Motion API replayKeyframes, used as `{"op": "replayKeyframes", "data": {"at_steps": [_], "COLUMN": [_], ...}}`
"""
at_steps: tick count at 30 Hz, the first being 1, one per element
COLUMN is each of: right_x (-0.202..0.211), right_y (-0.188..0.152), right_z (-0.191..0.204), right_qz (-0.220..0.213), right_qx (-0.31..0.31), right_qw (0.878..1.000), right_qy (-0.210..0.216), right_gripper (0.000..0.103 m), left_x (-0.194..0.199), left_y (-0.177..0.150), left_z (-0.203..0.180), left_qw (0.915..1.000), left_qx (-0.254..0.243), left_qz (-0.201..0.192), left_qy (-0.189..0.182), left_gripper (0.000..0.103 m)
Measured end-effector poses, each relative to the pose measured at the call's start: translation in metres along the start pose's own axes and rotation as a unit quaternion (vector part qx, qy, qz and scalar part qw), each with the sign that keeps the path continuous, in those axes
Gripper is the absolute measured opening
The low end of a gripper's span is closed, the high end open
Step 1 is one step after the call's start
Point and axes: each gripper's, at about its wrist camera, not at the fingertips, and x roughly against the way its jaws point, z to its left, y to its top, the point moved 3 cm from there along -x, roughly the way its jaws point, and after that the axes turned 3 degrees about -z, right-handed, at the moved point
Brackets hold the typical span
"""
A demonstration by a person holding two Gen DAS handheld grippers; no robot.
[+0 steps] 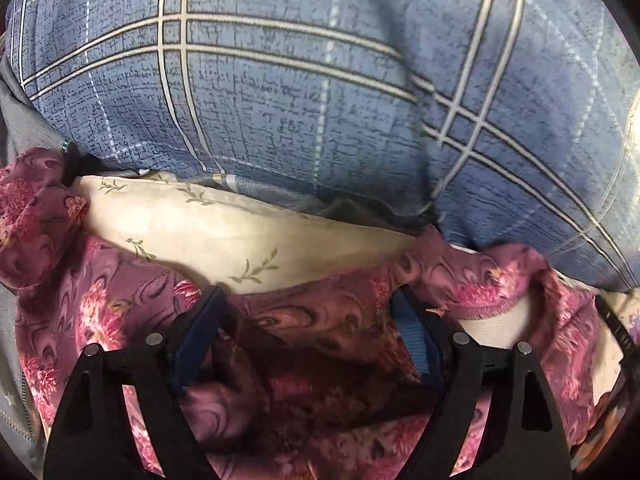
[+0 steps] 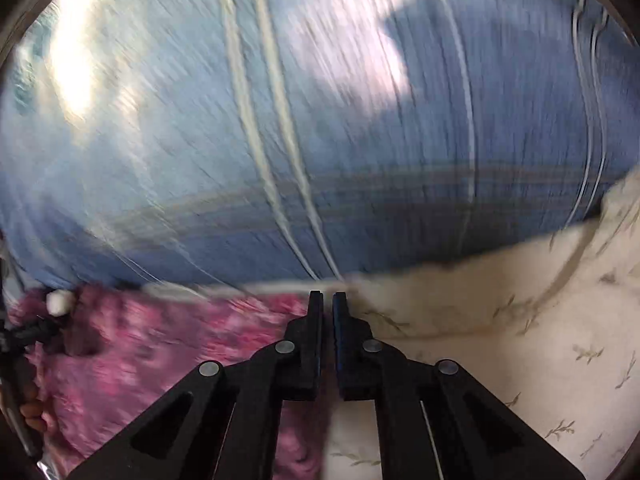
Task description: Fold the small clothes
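Observation:
A purple-pink floral garment [image 1: 320, 340] lies rumpled on a cream sheet with leaf sprigs [image 1: 224, 236]. My left gripper [image 1: 306, 300] hangs right over it, jaws wide open, with bunched cloth lying between the blue-padded fingers [image 1: 200, 332] and no pad pressing on it. In the blurred right wrist view my right gripper [image 2: 328, 296] is shut, its tips at the line where the garment's [image 2: 160, 352] right edge meets the cream sheet [image 2: 500, 340]. No cloth shows between its pads.
A blue plaid duvet [image 1: 300, 100] bulges just beyond the garment and fills the far side in both views [image 2: 320, 140]. A grey zipped fabric [image 1: 16, 360] lies at the left edge. A hand [image 2: 32, 412] shows at the far left.

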Motion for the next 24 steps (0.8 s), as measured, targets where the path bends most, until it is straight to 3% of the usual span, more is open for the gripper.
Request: {"op": "replayKeyframes", "data": {"at_steps": [3,6,8,11,14,18,21,23,24], "right_x": [0.028,0.087,0.130,0.181,0.201,0.201,0.193,0.198,0.194], "right_y": [-0.002,-0.022,-0.056,-0.121,-0.188,-0.267,-0.295,-0.300,-0.299], "right_z": [-0.017,-0.029,-0.034,-0.040,-0.035,-0.023,-0.015,-0.005,0.001], "right_qz": [-0.024,-0.045,-0.042,-0.019,0.013,0.068,0.084,0.059,0.054], "right_qx": [-0.033,-0.032,-0.014,0.008,0.002,0.004,-0.011,-0.006,0.005], "right_qw": [0.999,0.996,0.996,0.994,0.992,0.987,0.984,0.987,0.988], "right_qy": [0.021,0.065,0.083,0.107,0.127,0.147,0.158,0.153,0.146], "right_gripper": [0.010,0.028,0.039,0.044,0.058,0.058,0.060,0.070,0.067], "left_x": [0.022,0.076,0.113,0.153,0.172,0.174,0.161,0.157,0.156], "left_y": [-0.004,-0.028,-0.060,-0.124,-0.169,-0.235,-0.275,-0.290,-0.294], "left_z": [-0.003,0.012,0.032,0.066,0.109,0.136,0.144,0.143,0.139], "left_qw": [0.9998,0.9977,0.9955,0.9941,0.9950,0.9961,0.9931,0.9907,0.9910], "left_qx": [-0.002,-0.015,-0.032,-0.044,-0.026,0.009,0.033,0.043,0.038], "left_qz": [-0.006,-0.021,-0.027,-0.023,-0.012,0.023,0.063,0.070,0.072], "left_qy": [-0.021,-0.063,-0.085,-0.097,-0.096,-0.084,-0.093,-0.108,-0.106], "left_gripper": [0.084,0.084,0.085,0.085,0.085,0.085,0.085,0.085,0.085]}}
